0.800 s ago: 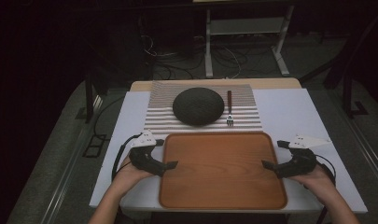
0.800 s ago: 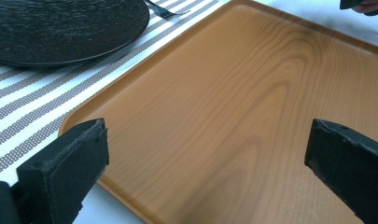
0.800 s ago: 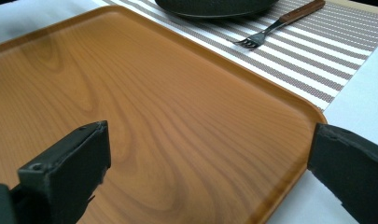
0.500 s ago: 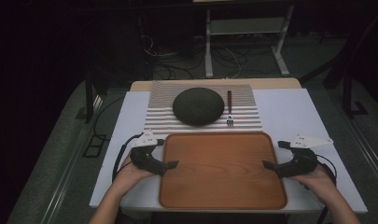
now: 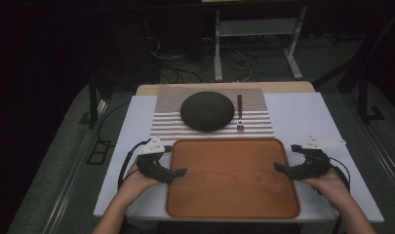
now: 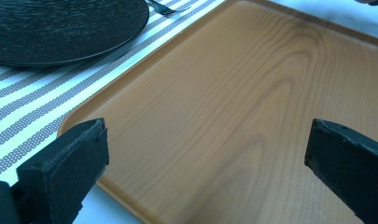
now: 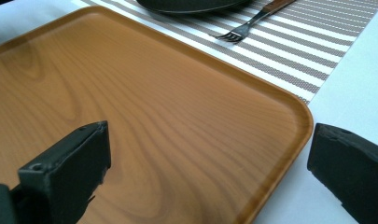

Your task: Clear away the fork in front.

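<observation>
My left gripper [image 5: 178,171] sits at the left edge of the wooden tray [image 5: 232,204], its jaws spread wide with nothing clamped; in the left gripper view the two black pads [image 6: 65,165] stand far apart and the tray's near-left corner and rim lie between them. My right gripper [image 5: 279,168] is at the tray's right edge, likewise wide open and holding nothing; in the right gripper view its jaws straddle the tray's rounded corner, one over the wood, the other over the white cloth beside it. I cannot tell whether either set of pads touches the rim. The tray lies flat on the white tablecloth [image 5: 312,114], at the near side of the table between my two hands, and nothing lies in it. Just beyond its far rim is a striped placemat [image 5: 166,119], touching or very near the tray. On the mat rests a dark round plate [image 5: 207,111], and just to its right lies a fork [image 5: 240,114] with a brown handle, tines pointing toward the tray.
</observation>
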Demonstrator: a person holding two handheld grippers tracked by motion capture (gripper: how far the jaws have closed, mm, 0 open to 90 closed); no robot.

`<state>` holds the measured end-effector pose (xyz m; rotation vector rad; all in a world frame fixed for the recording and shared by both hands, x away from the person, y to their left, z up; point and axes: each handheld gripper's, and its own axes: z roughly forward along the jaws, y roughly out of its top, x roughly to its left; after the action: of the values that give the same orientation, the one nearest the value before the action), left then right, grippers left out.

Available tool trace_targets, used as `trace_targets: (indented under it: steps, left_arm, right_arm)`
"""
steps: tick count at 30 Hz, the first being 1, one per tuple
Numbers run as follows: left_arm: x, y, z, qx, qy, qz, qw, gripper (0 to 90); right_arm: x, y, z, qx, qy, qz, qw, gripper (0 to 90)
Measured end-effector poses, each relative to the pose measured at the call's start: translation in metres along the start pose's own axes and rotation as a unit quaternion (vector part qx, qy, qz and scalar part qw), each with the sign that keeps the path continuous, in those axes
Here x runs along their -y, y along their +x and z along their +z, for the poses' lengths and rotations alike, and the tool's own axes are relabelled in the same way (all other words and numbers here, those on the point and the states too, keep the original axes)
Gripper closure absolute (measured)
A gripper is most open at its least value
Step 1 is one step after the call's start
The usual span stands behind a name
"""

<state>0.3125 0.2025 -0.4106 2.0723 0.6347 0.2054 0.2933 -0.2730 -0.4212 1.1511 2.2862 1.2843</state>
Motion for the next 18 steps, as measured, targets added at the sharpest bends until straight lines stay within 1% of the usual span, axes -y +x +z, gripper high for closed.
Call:
trace_targets:
  steps: [4, 6, 7, 9, 13, 16, 18]
  left_arm:
    - [0.000, 0.000, 0.002, 0.001, 0.001, 0.000, 1.0000, 0.0]
    - [0.000, -0.001, 0.001, -0.002, 0.000, 0.002, 1.0000, 0.0]
    - [0.000, -0.001, 0.001, -0.002, 0.000, 0.002, 1.0000, 0.0]
    - [0.000, -0.001, 0.000, -0.004, -0.002, 0.002, 1.0000, 0.0]
    - [0.000, -0.001, 0.001, -0.002, -0.002, 0.004, 1.0000, 0.0]
    - [0.000, -0.002, 0.001, 0.000, -0.002, 0.006, 1.0000, 0.0]
    - [0.000, -0.002, 0.001, 0.000, -0.002, 0.004, 1.0000, 0.0]
  right_arm:
    - [-0.002, 0.000, 0.004, 0.000, 0.003, 0.004, 1.0000, 0.0]
    - [-0.002, 0.001, 0.008, 0.000, 0.013, -0.003, 0.9999, 0.0]
    - [-0.002, 0.001, 0.008, 0.000, 0.013, -0.003, 0.9999, 0.0]
    - [-0.003, 0.002, 0.010, -0.003, 0.022, -0.005, 0.9998, 0.0]
    - [-0.005, 0.002, 0.012, -0.001, 0.024, -0.006, 0.9997, 0.0]
    - [-0.009, 0.000, 0.012, -0.001, 0.020, -0.001, 0.9998, 0.0]
    - [-0.009, -0.001, 0.013, 0.000, 0.020, -0.001, 0.9998, 0.0]
